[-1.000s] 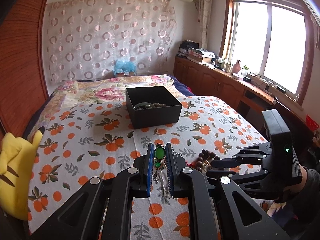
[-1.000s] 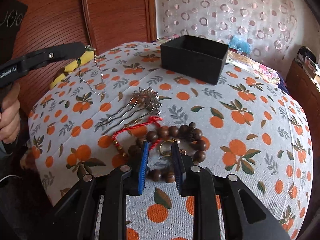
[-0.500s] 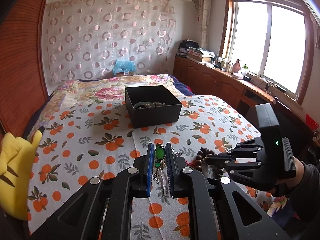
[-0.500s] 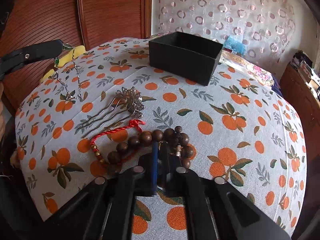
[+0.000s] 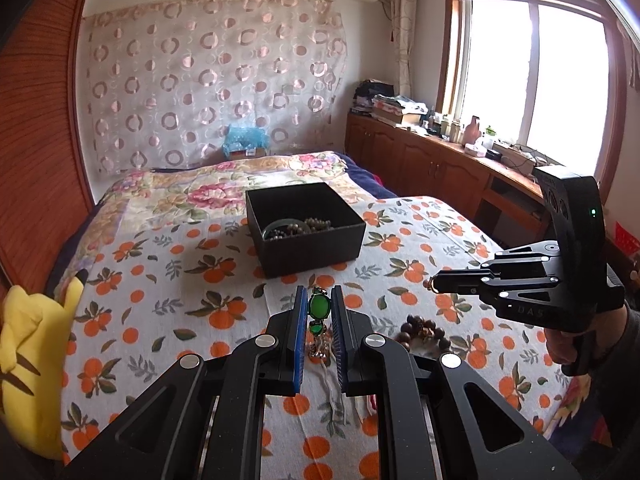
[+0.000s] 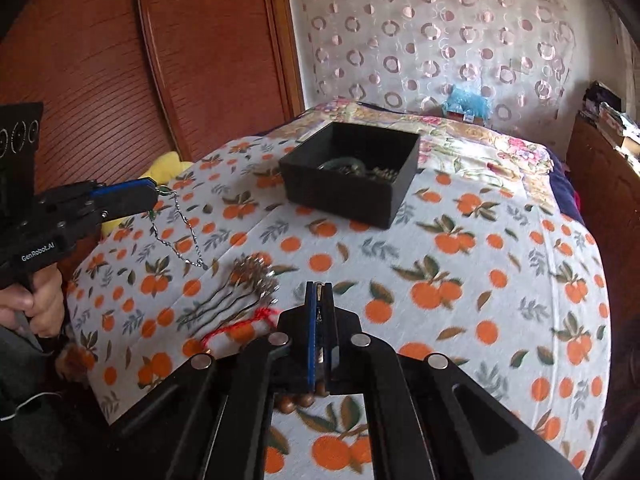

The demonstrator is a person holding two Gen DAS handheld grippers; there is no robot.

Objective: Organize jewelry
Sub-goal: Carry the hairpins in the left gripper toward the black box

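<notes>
My left gripper [image 5: 318,306] hangs over the orange-print bedspread, shut on a green-stone pendant [image 5: 319,306]. Its silver chain [image 6: 178,236] dangles from the left gripper [image 6: 155,196] in the right wrist view. My right gripper [image 6: 319,294] is shut on a small gold-coloured piece, which shows at the tip of the right gripper [image 5: 434,282], lifted above the bed. A wooden bead bracelet [image 5: 424,330] lies below it. Silver hairpins [image 6: 248,280] and a red cord [image 6: 240,324] lie on the spread. Farther back stands the black box [image 5: 312,248] with beads inside.
A yellow plush toy [image 5: 28,360] sits at the bed's left edge by the wooden wardrobe [image 6: 120,60]. A low wooden cabinet [image 5: 424,160] with clutter runs under the window on the right. A hand [image 6: 36,304] holds the left gripper.
My right gripper has shut on the small gold piece among the wooden beads and risen off the bed with it. The left gripper has kept its place and its hold.
</notes>
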